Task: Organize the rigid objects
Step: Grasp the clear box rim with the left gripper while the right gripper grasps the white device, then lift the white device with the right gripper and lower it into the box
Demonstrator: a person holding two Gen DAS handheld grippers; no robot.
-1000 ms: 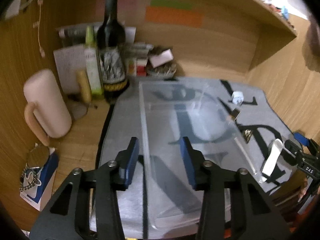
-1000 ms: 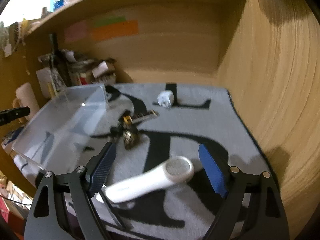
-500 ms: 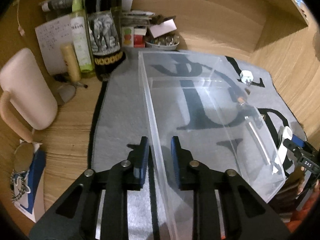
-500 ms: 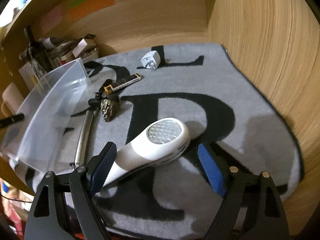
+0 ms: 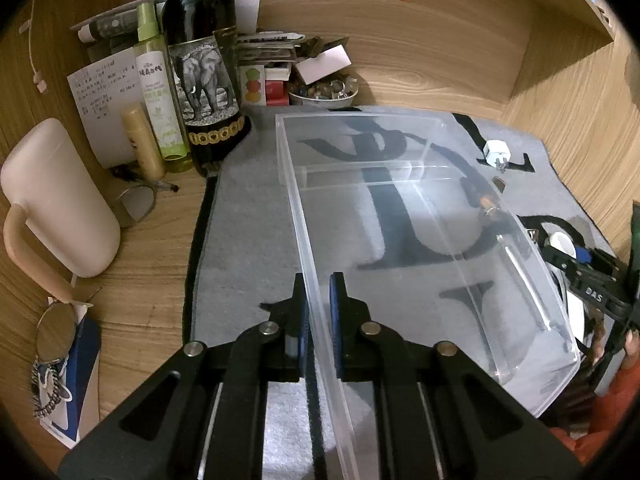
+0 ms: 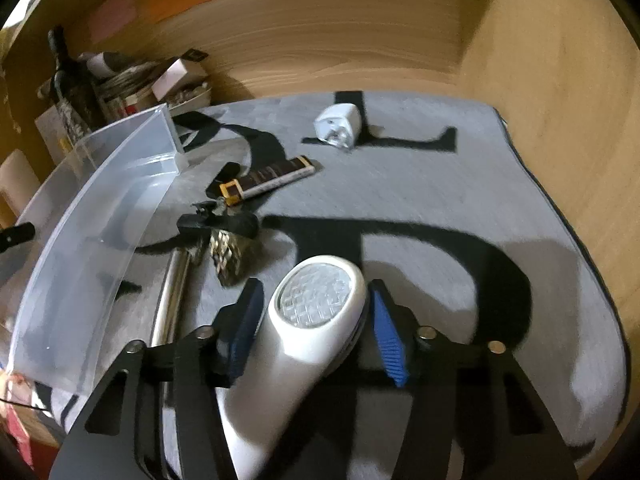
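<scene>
While the left gripper (image 5: 318,312) pinches the clear bin's (image 5: 420,216) wall, "DAS" marks the right gripper (image 6: 314,320). Its jaws, just closing, flank the white shaver (image 6: 312,320) without visibly pressing it, head pointing away.

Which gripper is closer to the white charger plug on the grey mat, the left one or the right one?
Right. The right gripper straddles the white lint shaver, with the charger plug straight ahead on the mat. The left gripper clamps the clear box's near wall, the box between it and the plug.

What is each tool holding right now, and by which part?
The left tool clamps the clear bin's near side wall. The right tool, just closing, straddles the white lint remover's head, not visibly gripping.
</scene>
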